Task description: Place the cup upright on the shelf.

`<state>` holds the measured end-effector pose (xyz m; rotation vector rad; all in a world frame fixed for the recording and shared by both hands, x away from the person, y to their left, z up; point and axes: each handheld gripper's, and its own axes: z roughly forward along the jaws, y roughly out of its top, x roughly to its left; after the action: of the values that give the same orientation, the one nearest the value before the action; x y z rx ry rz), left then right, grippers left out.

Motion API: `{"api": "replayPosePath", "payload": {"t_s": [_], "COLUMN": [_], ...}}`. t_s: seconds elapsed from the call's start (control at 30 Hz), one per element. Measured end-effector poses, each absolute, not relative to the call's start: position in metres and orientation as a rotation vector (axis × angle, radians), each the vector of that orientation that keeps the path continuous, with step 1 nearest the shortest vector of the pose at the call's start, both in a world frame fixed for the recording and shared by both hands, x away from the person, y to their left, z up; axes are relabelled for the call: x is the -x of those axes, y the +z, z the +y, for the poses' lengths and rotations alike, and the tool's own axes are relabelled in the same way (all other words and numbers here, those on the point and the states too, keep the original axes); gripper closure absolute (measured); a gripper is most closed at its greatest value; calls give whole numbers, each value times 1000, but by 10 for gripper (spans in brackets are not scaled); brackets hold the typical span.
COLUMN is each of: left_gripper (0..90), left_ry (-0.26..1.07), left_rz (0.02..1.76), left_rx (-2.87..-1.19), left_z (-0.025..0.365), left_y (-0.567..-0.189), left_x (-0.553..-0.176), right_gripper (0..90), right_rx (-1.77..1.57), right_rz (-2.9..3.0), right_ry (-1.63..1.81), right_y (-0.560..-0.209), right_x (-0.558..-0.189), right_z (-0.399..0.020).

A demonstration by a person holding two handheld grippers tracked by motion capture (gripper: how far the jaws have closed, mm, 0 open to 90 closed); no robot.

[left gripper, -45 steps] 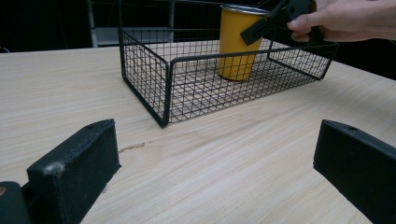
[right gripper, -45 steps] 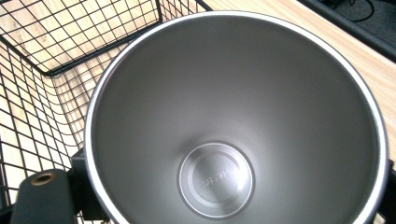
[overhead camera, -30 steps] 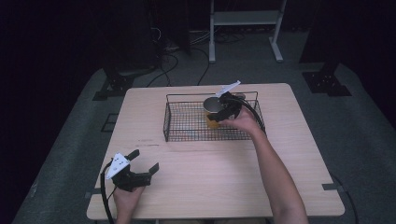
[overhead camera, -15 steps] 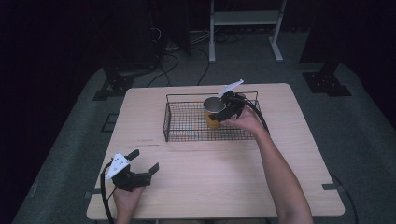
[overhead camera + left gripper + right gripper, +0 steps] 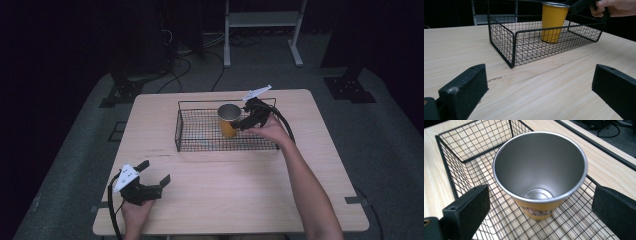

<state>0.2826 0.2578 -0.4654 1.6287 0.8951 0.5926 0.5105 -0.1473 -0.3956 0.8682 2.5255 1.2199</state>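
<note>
Looking down from the high view, I see the cup (image 5: 228, 120) standing upright inside the basket (image 5: 200, 137), toward its right half, on the tabletop (image 5: 240, 190). My right gripper (image 5: 243, 120) sits at the cup's right side, just above the basket's right end, with the hand behind it. Against the frames from a second and half a second ago, I can make out almost no shift: cup, basket and right hand sit in the same places. My left gripper (image 5: 152, 172) rests near the front left corner of the tabletop, well apart from the basket, jaws spread, and it too has not moved since then.

From the left gripper view, the left gripper (image 5: 539, 85) is open, nothing but bare tabletop (image 5: 544, 95) between its jaws. Farther off stands the basket (image 5: 506, 47) with the yellow cup (image 5: 552, 22) in it, its base on the wire floor, and the right hand (image 5: 614, 7) holds its tool beside the cup's rim.

From the right gripper view, the right gripper (image 5: 540, 212) is spread wide, one jaw either side of the cup (image 5: 539, 167) and both clear of its wall. I look down into the steel inside of the cup; its yellow outside carries a printed band low down. The basket (image 5: 451, 160) wire runs beneath and around it.
</note>
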Motion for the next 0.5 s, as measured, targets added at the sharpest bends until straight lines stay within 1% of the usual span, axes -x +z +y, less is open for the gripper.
{"api": "replayPosePath", "payload": {"t_s": [0.5], "left_gripper": [0], "left_ry": [593], "left_rz": [897], "left_rx": [-1630], "left_z": [258], "left_y": [-465], "left_x": [-283], "right_gripper": [11], "right_rx": [-874], "right_rz": [2497], "right_ry": [1300], "right_y": [-385], "right_x": [-500], "right_z": [-169]}}
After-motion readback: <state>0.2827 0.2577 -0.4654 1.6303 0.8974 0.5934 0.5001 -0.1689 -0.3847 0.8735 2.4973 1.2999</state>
